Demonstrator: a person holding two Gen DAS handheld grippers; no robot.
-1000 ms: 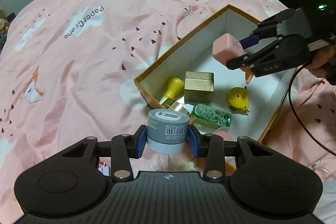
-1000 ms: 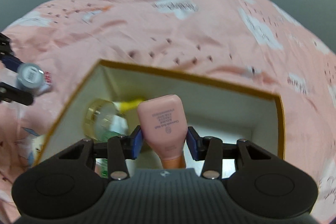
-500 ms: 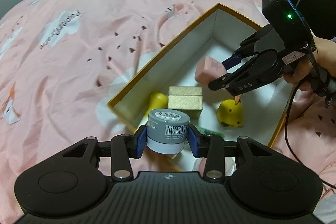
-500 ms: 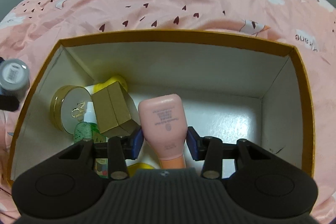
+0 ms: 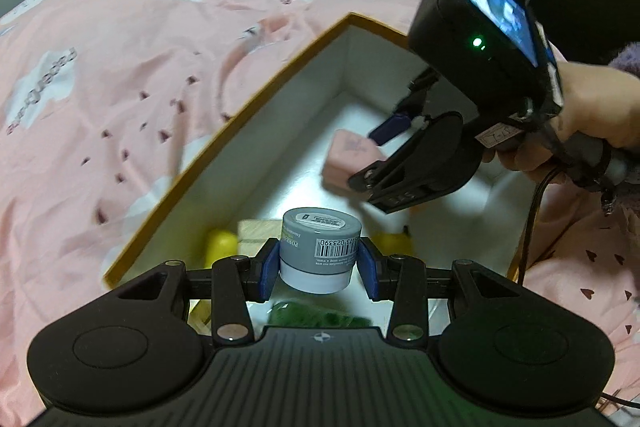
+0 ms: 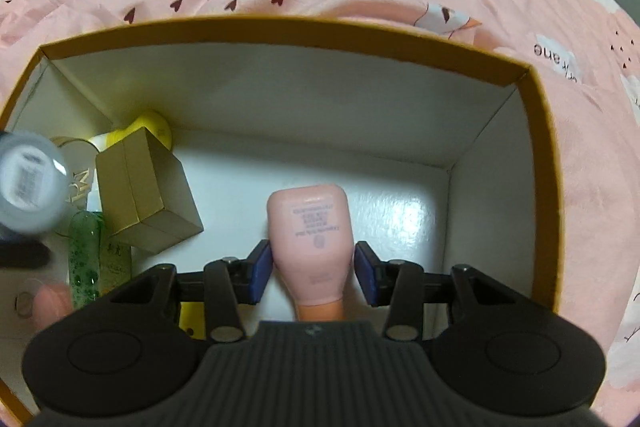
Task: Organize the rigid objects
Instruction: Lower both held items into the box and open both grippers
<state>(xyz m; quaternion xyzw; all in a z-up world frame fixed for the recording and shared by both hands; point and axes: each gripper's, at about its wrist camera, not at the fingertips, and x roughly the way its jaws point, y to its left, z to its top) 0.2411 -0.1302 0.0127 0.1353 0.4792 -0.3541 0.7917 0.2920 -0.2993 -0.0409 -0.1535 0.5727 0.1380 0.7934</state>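
The box (image 6: 280, 39), white inside with a mustard-brown rim, sits open on a pink bedspread (image 5: 120, 67) printed with clouds and small hearts. The left gripper (image 5: 318, 269) is clamped on a small grey jar (image 5: 320, 249) with a barcode label, its blue pads pressed against the jar's sides; it hangs over the box's near end, above the things already inside.

The right gripper (image 6: 312, 273) reaches into the middle of the box with a pink tube (image 6: 310, 243) between its blue pads, cap end toward the camera. Its jaws have just been opening: in the right wrist view a narrow gap shows between the tube and the right-hand pad, while the left-hand pad looks to be at the tube's side (whether it presses there I cannot tell). Whether the tube already touches the floor of the box cannot be told.

In the left corner of the box lie a gold carton (image 6: 146, 191), a green bottle (image 6: 86, 259) just beside it, a yellow-capped bottle (image 6: 154, 125) behind the carton against the wall, and a round gold-rimmed tin (image 6: 78, 179) partly hidden by the jar.

A hand (image 5: 592, 123) grips the right gripper's handle beyond the box's right side.
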